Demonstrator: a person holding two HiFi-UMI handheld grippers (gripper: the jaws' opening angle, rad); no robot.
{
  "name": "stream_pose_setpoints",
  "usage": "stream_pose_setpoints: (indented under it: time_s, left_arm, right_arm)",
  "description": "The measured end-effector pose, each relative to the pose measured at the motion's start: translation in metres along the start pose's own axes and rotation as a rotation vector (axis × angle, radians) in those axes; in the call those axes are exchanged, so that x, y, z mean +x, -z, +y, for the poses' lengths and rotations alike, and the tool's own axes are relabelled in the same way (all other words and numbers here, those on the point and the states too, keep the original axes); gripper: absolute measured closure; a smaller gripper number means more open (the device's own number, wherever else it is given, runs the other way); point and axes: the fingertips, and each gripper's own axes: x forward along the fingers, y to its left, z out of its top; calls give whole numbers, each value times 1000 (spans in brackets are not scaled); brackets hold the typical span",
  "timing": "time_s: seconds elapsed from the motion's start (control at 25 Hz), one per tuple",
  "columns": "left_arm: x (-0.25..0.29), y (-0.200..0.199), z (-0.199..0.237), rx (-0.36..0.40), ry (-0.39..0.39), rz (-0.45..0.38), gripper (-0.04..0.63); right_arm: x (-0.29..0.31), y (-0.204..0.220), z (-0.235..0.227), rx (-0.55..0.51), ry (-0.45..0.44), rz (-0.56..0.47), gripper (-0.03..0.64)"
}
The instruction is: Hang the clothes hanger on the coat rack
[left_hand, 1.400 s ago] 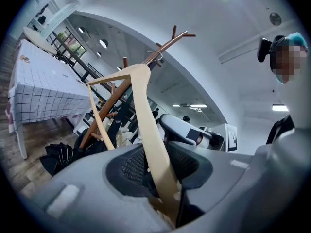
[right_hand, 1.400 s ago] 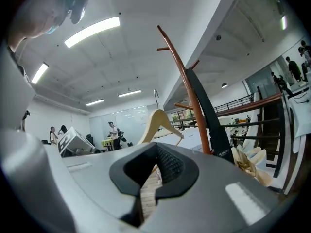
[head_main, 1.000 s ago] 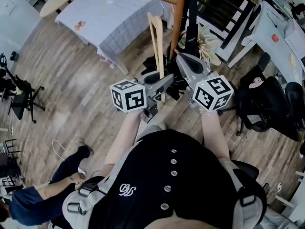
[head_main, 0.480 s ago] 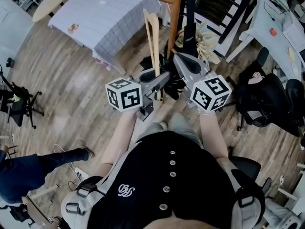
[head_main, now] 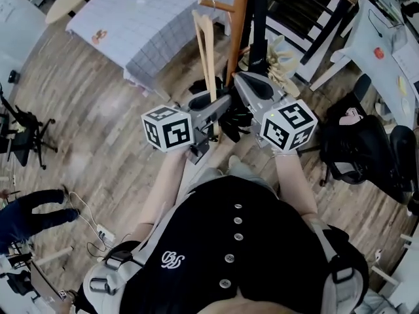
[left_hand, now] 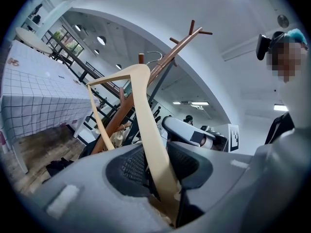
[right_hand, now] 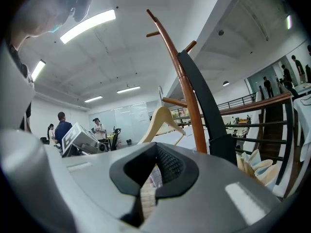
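A pale wooden clothes hanger [head_main: 204,51] stands upright with one arm clamped in my left gripper [head_main: 222,107]. In the left gripper view that arm [left_hand: 146,115] runs up between the jaws [left_hand: 160,171], and its metal hook [left_hand: 154,57] lies close before the brown coat rack [left_hand: 170,57]. The rack's pole [head_main: 237,25] rises just right of the hanger. My right gripper [head_main: 247,82] points at the rack beside the left one. Its jaws [right_hand: 151,176] stand a narrow way apart with nothing between them. Its view shows the hanger [right_hand: 160,118] left of the rack [right_hand: 182,81].
A black post [head_main: 259,18] stands against the rack's right side. A table with a checked cloth [head_main: 150,18] is at the back left. Dark items [head_main: 204,87] lie at the rack's foot. A black office chair [head_main: 366,142] stands at the right, and a person's legs [head_main: 29,211] are at the far left.
Both grippers and the hanger have edged toward the coat rack. The person at the lower left has walked off toward the left edge.
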Motion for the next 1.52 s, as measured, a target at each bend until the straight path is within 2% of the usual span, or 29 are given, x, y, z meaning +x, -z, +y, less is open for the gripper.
stream_pose_setpoints:
  time_s: [0.68,0.96,1.52]
  left_arm:
    - [24,-9,25,4,-50,-6,463]
    - [25,-1,31,-30,-56,-1,462]
    - [29,16,41,-42,-61,26,465]
  right_arm:
    - [20,0,-28,11,-49,15,617]
    - [20,9,-30,22,-54,32,617]
    - [13,13,-40,35,-23,32,617]
